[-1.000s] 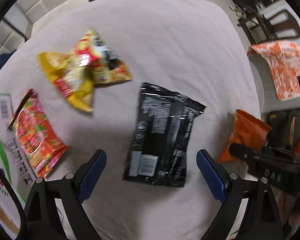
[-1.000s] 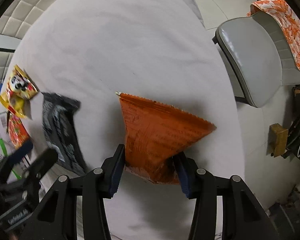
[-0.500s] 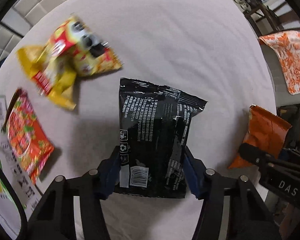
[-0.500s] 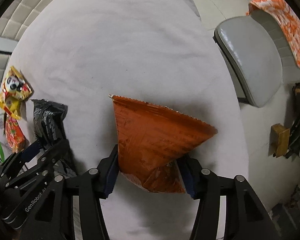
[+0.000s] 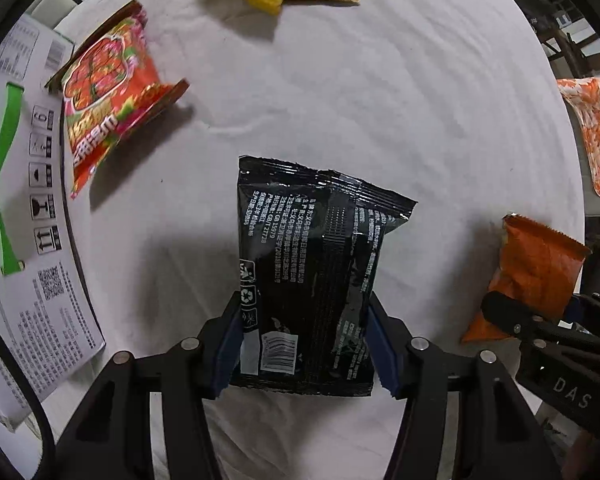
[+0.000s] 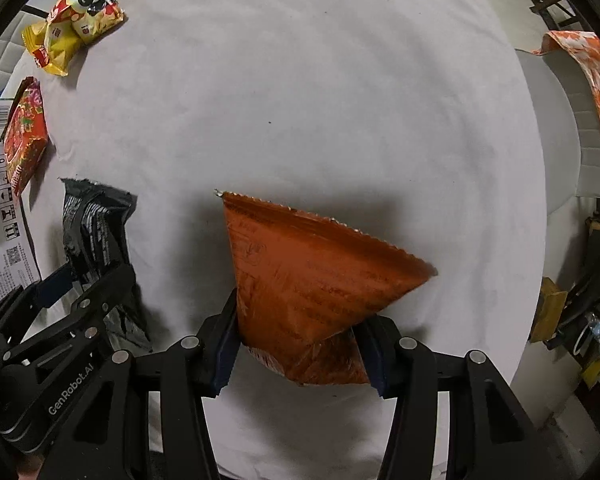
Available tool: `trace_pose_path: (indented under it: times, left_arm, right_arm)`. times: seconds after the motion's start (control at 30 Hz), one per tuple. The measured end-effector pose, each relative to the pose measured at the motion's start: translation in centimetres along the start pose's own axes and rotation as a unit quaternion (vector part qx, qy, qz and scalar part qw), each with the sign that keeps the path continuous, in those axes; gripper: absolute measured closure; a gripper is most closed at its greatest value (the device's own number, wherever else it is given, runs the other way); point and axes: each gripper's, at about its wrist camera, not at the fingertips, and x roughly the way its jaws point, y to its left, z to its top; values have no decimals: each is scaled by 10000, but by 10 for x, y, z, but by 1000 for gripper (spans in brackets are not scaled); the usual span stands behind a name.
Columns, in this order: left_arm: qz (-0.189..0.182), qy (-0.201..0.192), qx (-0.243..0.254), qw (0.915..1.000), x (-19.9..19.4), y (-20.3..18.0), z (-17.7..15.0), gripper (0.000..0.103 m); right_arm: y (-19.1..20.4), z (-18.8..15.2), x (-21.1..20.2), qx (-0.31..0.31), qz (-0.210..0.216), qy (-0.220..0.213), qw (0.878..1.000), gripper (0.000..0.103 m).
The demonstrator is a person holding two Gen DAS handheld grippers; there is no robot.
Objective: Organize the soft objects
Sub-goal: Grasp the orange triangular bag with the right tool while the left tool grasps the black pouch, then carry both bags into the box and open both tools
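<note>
My left gripper [image 5: 304, 344] is shut on a black snack bag [image 5: 312, 264] and holds it above the white table [image 5: 380, 100]. My right gripper [image 6: 300, 344] is shut on an orange snack bag [image 6: 308, 288], also lifted off the cloth. The orange bag shows at the right of the left wrist view [image 5: 536, 268]; the black bag shows at the left of the right wrist view [image 6: 96, 232]. A red noodle packet [image 5: 108, 108] lies at the left by the box. A yellow bag and a panda-print bag [image 6: 72, 20] lie together at the far side.
A printed white cardboard box [image 5: 24, 208] lies at the table's left edge. A grey chair [image 6: 552, 128] with an orange-patterned cloth [image 6: 584, 84] stands off the right edge. Dark clutter sits low at the right beyond the table.
My left gripper came down over the black bag, shut on it and lifted it while swinging left toward the box. My right gripper kept its hold on the orange bag and raised it.
</note>
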Motion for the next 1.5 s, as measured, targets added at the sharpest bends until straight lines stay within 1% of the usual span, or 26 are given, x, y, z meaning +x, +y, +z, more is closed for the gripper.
trace_pose_path:
  times: [0.03,0.1,0.2,0.27,0.33,0.37,0.4,0.47,0.6,0.67,0.87,0.97,1.17,1.27,1.5]
  left_arm:
    - [4,-5,3,10000,0,1,-2,47]
    - [37,12,-11,10000,1,-2,5,47]
    - [118,-23,34,9999,3,-16,16,47]
    - [176,-54,85,9998,5,-24,16,47]
    - [211,-89,107,9997,6,-33,18,47]
    - [213,-93,112,9997,6,-39,21,47]
    - [209,-88,110,9997,12,-47,35,48]
    - [204,-91,108,9997,13,-47,35,49]
    - [179,-112,91,9997,9,-38,32,50]
    - [197,-132,81,9997,8,-37,30,50]
    - [201,-221,74,9995,-2,-36,27,52]
    - [179,-335,83,9992,-12,-35,25,53]
    - [129,-712,120,9973,-46,-32,17,53]
    - [116,-943,137,9954,-69,-29,11,53]
    - [-116,-1373,72,9904,-123,-13,-2,53]
  right_arm:
    - [-2,1,0,17,1,-21,10000,47]
    - [-2,-2,0,25,-21,-74,10000,47]
    - [-2,-5,-2,60,-78,-133,9999,47]
    - [-1,-13,-6,94,-97,-162,9998,46]
    - [-2,-14,-6,143,-112,-172,9997,46]
    - [-1,-11,-6,163,-120,-176,9996,46]
    - [-1,-12,-6,185,-133,-180,9996,46]
    - [10,-5,-4,204,-156,-178,9995,47]
    - [11,-8,-7,218,-175,-221,9994,49]
    - [9,-8,-8,179,-228,-242,9993,52]
    - [19,-9,-9,90,-295,-280,9991,55]
    - [25,-14,-17,42,-286,-360,9989,56]
    - [36,-26,-44,-36,-202,-572,9981,57]
    - [39,-33,-69,-87,-176,-759,9969,57]
    - [65,-54,-123,-282,-80,-1141,9930,57]
